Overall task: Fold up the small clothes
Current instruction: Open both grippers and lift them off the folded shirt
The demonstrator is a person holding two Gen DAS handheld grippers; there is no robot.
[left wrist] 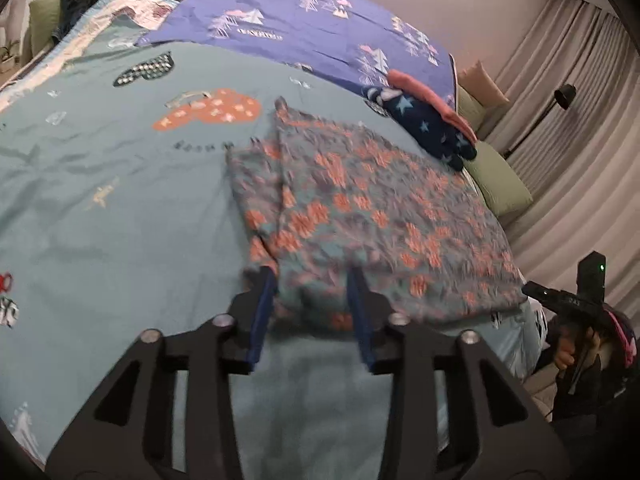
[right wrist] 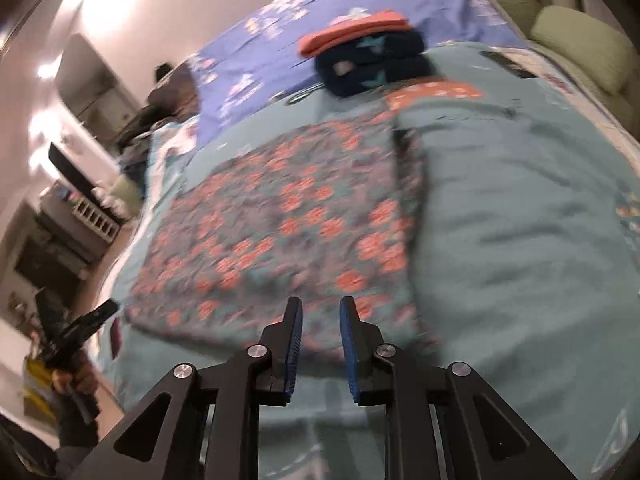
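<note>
Blue-padded fingers of the left gripper (left wrist: 312, 276) sit closest in the left wrist view, spread wide apart with their tips at the near edge of the floral cloth (left wrist: 372, 216). Fabric shows between the fingers, but they aren't pinching it as far as I can see. That cloth, teal with orange flowers, lies mostly flat on the teal bedspread (left wrist: 120, 208), with a fold line running down its left side. Beyond it, toward the far edge of the bed, there's a folded stack (left wrist: 424, 120): a navy star-print piece with a pink one on top, sitting where the bedspread meets a purple sheet (left wrist: 304, 12). A green pillow (left wrist: 500, 184) is wedged off the right side by the curtains (left wrist: 580, 92). The other gripper shows low on the right, held off the bed.

Right wrist view is pretty blurry. The right gripper (right wrist: 320, 312) has its fingers parted with a narrow gap, nothing in between, tips over the near edge of the same floral cloth (right wrist: 280, 216). The folded stack (right wrist: 368, 56) sits past the cloth's far end. The left gripper (right wrist: 86, 320) pokes in at lower left, beside the bed.
</note>
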